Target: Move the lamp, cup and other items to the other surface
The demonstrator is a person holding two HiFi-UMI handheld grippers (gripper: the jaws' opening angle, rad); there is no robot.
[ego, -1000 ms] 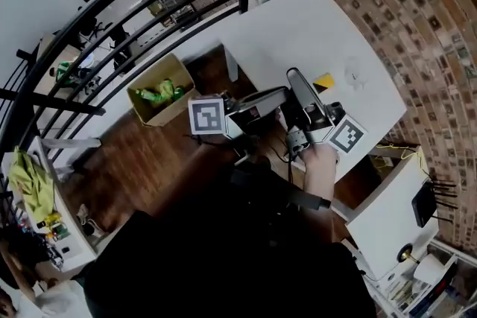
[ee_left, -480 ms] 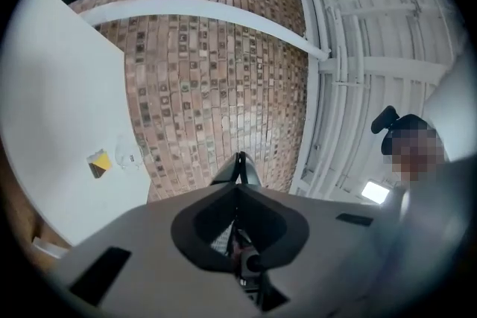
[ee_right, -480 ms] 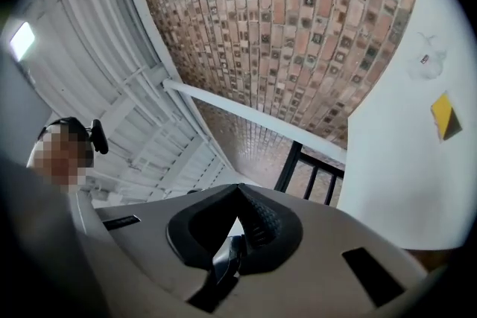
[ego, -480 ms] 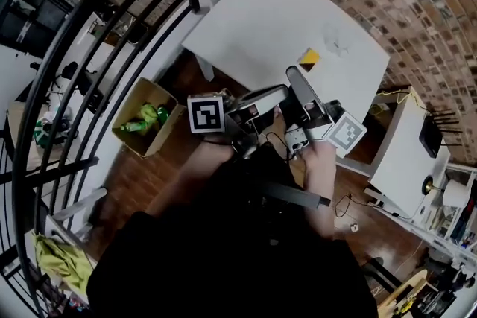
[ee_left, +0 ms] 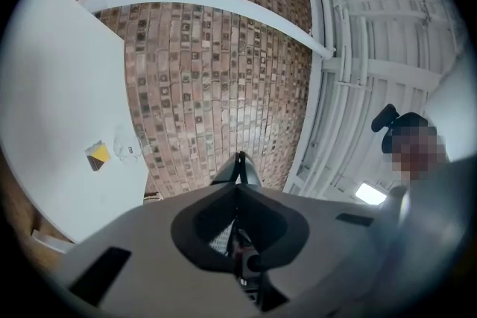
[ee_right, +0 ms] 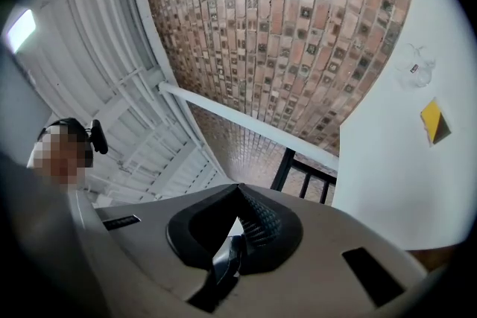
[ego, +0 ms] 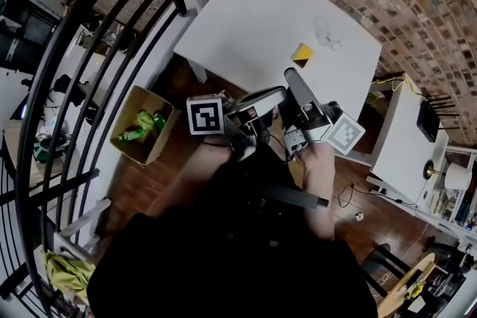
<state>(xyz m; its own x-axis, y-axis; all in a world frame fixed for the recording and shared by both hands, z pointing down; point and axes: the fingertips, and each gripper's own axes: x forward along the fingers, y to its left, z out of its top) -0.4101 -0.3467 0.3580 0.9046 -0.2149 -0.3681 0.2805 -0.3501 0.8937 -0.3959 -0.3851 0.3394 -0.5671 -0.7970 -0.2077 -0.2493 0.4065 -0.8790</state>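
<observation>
A white table (ego: 261, 18) stands ahead of me by the brick wall. On it lie a small yellow and black item (ego: 302, 53) and a clear plastic scrap (ego: 328, 37). Both show in the left gripper view, the yellow item (ee_left: 98, 155) beside the scrap (ee_left: 127, 149), and in the right gripper view as the yellow item (ee_right: 434, 121) and the scrap (ee_right: 419, 69). My left gripper (ego: 282, 91) and right gripper (ego: 289, 74) are held close to my body, short of the table. Both are shut and empty, and both point slightly upward. What looks like a small lamp (ego: 447, 176) with a white shade sits at the far right.
A second white table (ego: 399, 149) stands to the right, with a black device (ego: 427, 119) beside it. A black railing (ego: 89, 48) runs along the left. A cardboard box (ego: 141, 132) with green things rests on the wooden floor. A cable (ego: 346, 197) trails on the floor.
The head view has swung round, so the table now sits higher and more central and the box further left. Both grippers keep their place before my body and stay shut.
</observation>
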